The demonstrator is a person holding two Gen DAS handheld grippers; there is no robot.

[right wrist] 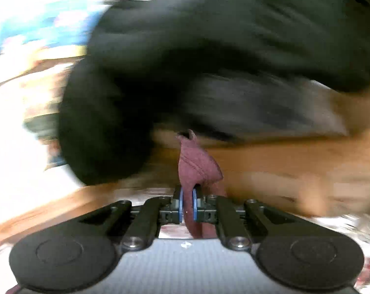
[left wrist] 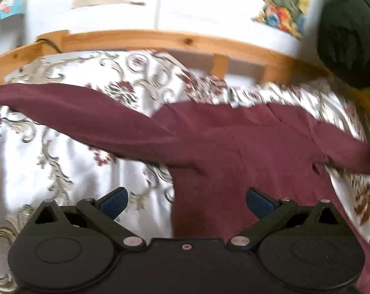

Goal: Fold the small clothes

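Note:
A maroon long-sleeved garment point(left wrist: 246, 152) lies spread on a floral bedspread point(left wrist: 69, 171), one sleeve reaching far left and the other to the right edge. My left gripper point(left wrist: 186, 202) is open and empty, hovering over the garment's lower left part. My right gripper point(right wrist: 187, 204) is shut on a bunched piece of the maroon garment point(right wrist: 197, 166), which sticks up between the blue pads. The right wrist view is heavily blurred.
A wooden bed frame point(left wrist: 160, 38) runs along the far side of the bedspread. A dark green cloth bundle point(left wrist: 349, 46) sits at the upper right and fills the top of the right wrist view point(right wrist: 209, 61). Colourful pictures point(left wrist: 282, 5) hang on the white wall.

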